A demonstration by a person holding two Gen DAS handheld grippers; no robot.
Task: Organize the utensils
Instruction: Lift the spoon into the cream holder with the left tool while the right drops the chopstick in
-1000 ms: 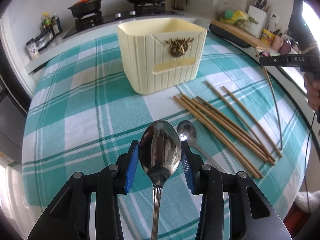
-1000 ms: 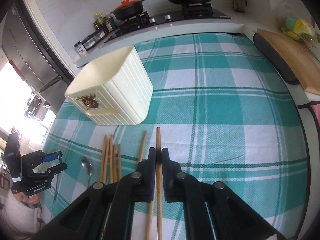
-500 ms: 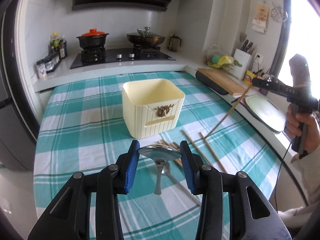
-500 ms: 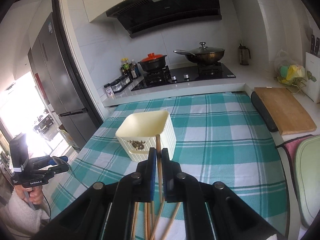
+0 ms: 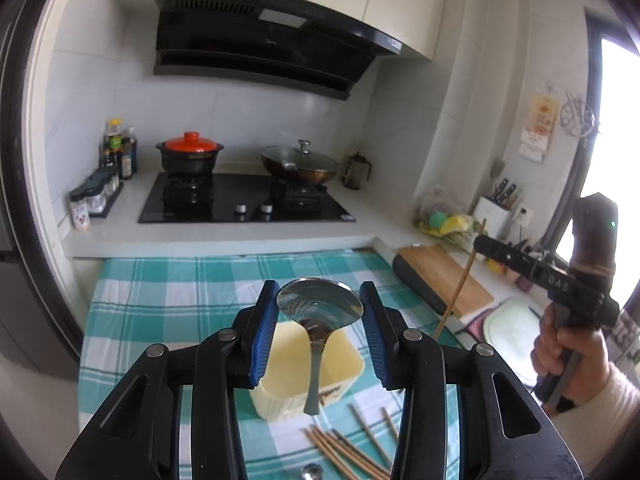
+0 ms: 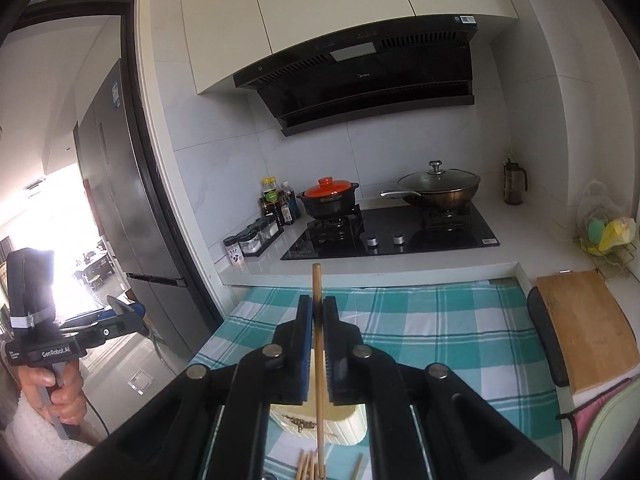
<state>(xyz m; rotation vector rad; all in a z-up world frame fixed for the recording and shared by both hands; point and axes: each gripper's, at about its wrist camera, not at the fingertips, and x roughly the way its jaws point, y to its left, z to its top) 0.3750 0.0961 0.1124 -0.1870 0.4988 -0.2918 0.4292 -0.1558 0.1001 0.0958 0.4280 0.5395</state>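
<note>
My left gripper is shut on a steel spoon, bowl between the blue pads, handle hanging down over the cream utensil holder. My right gripper is shut on a wooden chopstick, held upright above the cream holder. From the left wrist view the right gripper holds its chopstick to the right of the holder. Several chopsticks and a second spoon lie on the checked tablecloth. Loose chopsticks also show below the right gripper.
A stove with a red-lidded pot and a lidded wok stands behind the table. A wooden cutting board and a green mat lie on the right counter. A fridge stands at left.
Both grippers rose well above the table and tilted up, carrying the spoon and the chopstick. The holder now lies below them, and the spoon's handle hangs over its opening.
</note>
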